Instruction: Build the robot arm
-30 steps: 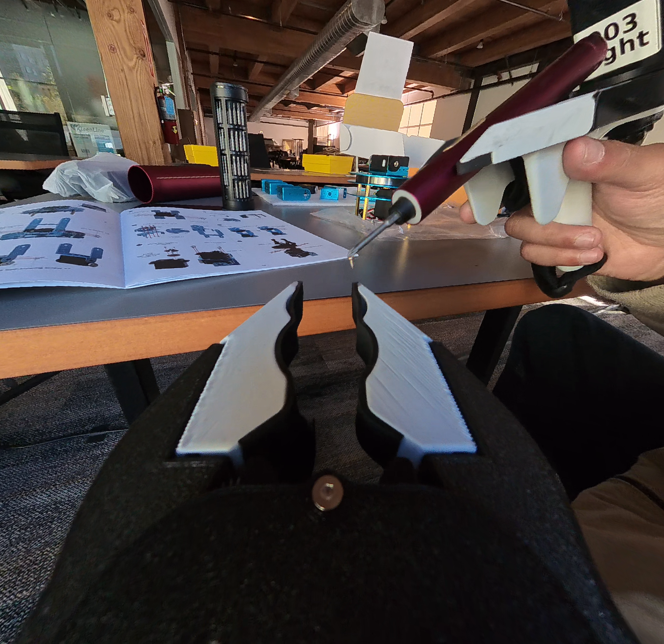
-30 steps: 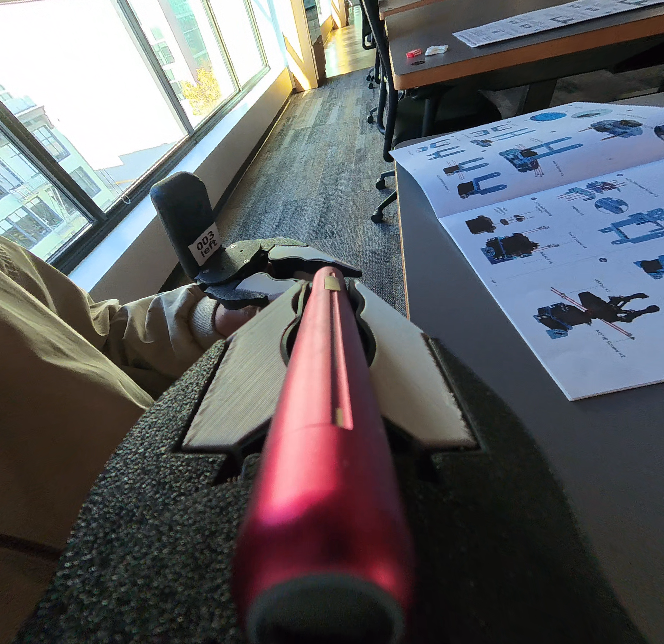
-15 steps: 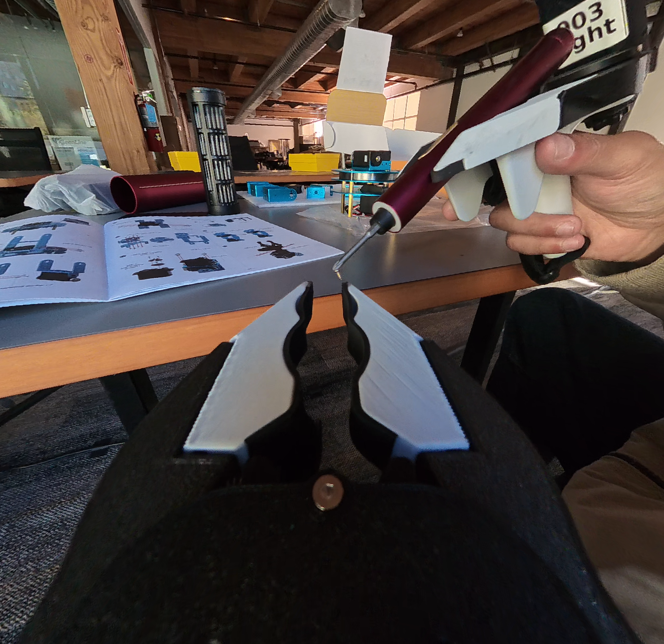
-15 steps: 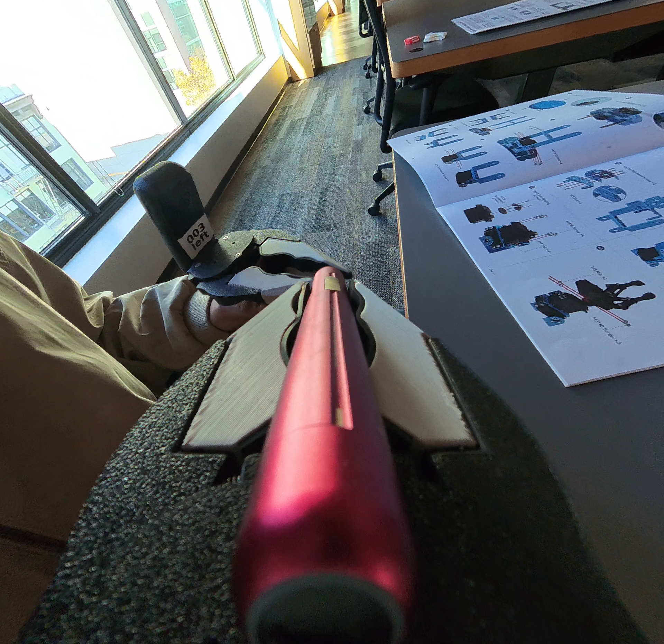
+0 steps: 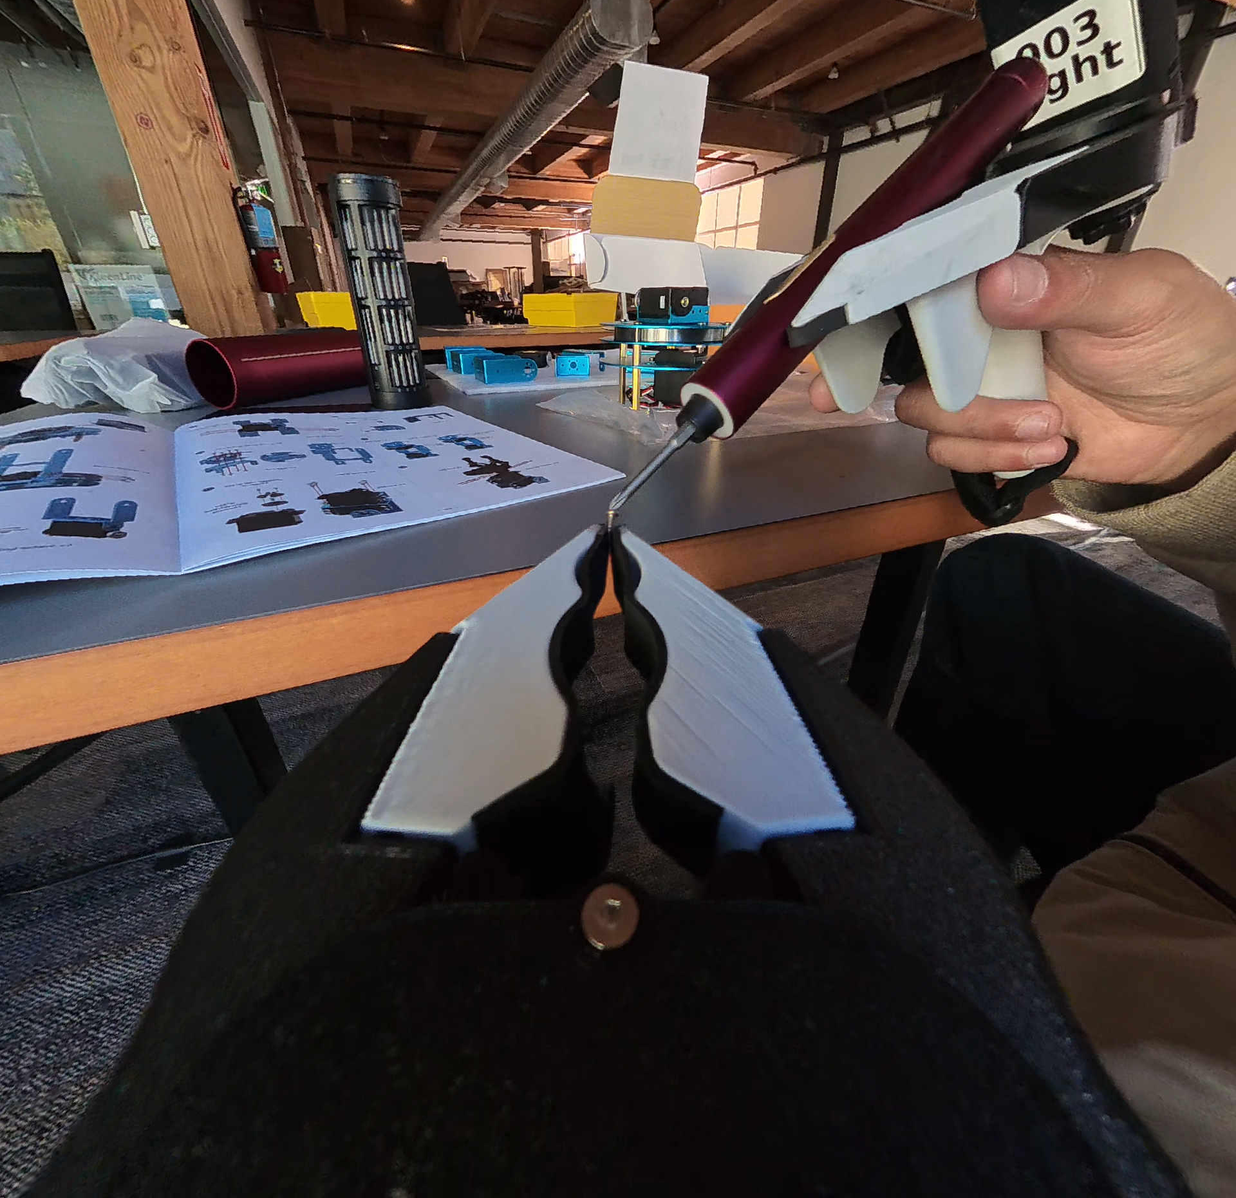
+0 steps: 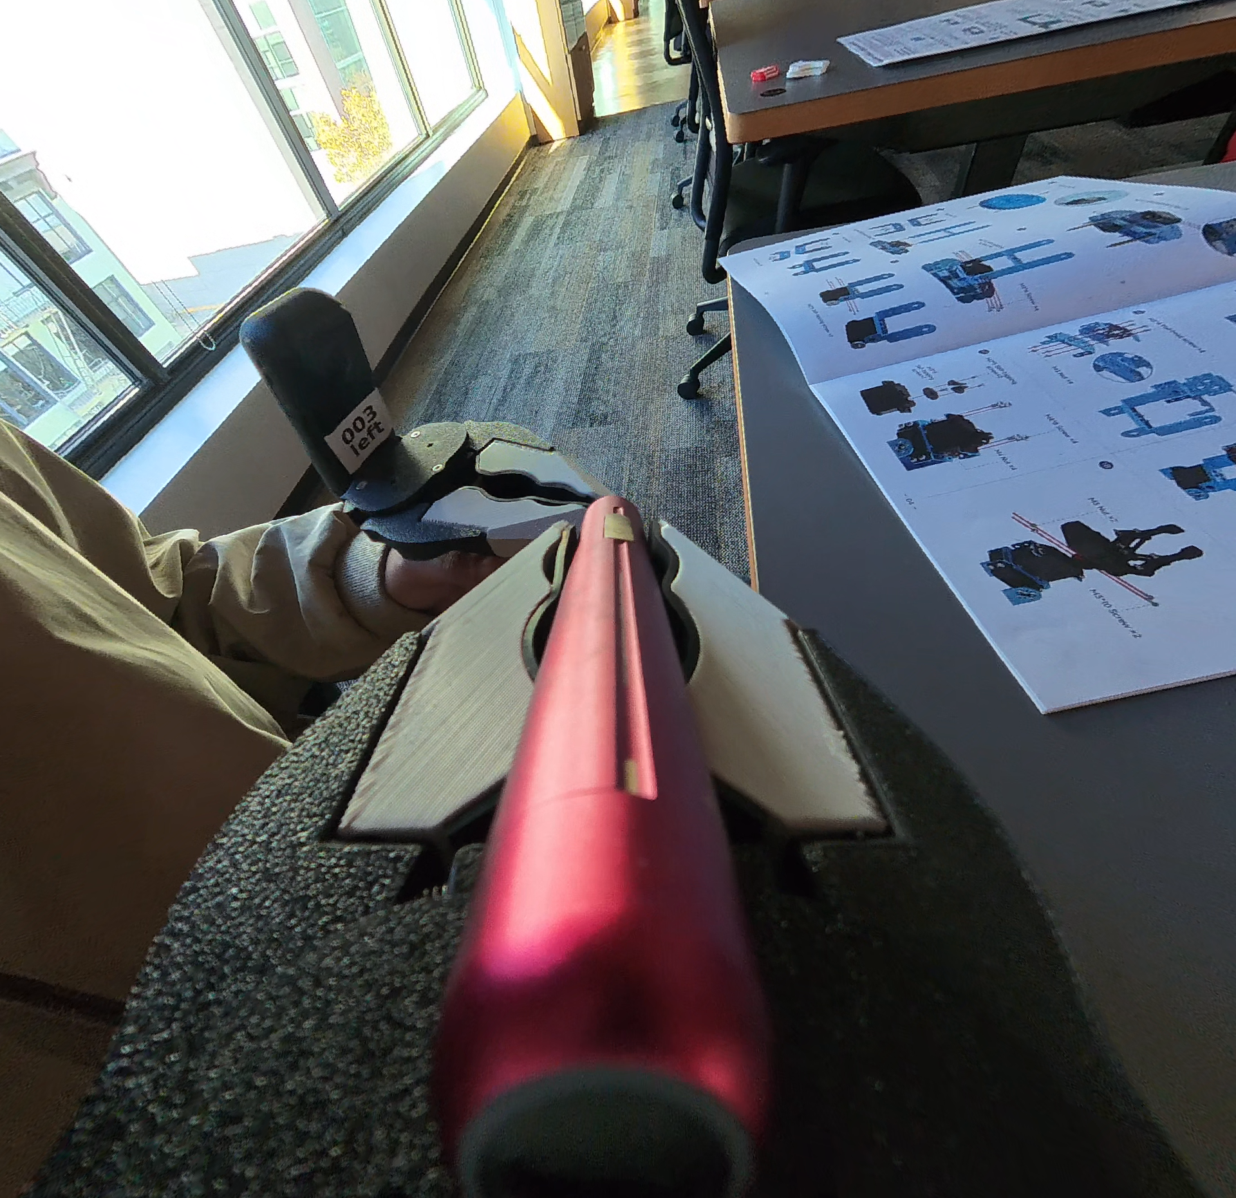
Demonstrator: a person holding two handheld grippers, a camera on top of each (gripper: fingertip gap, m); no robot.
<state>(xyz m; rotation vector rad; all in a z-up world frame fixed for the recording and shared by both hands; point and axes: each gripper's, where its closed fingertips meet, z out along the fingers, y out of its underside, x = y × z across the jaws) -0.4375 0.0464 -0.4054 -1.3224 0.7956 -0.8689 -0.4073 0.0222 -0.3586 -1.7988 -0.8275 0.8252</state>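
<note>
Now, from the left: the manual (image 5: 301,484) lies open on the counter (image 5: 769,477), pages up for reading. The left gripper (image 5: 610,536), off the counter's edge, pinches a tiny screw (image 5: 611,516) at its tips. The right gripper (image 5: 822,316) clamps the red screwdriver (image 5: 849,263), angled down so its bit meets that screw.

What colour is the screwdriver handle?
The screwdriver handle is dark red, seen best in the left wrist view.
</note>
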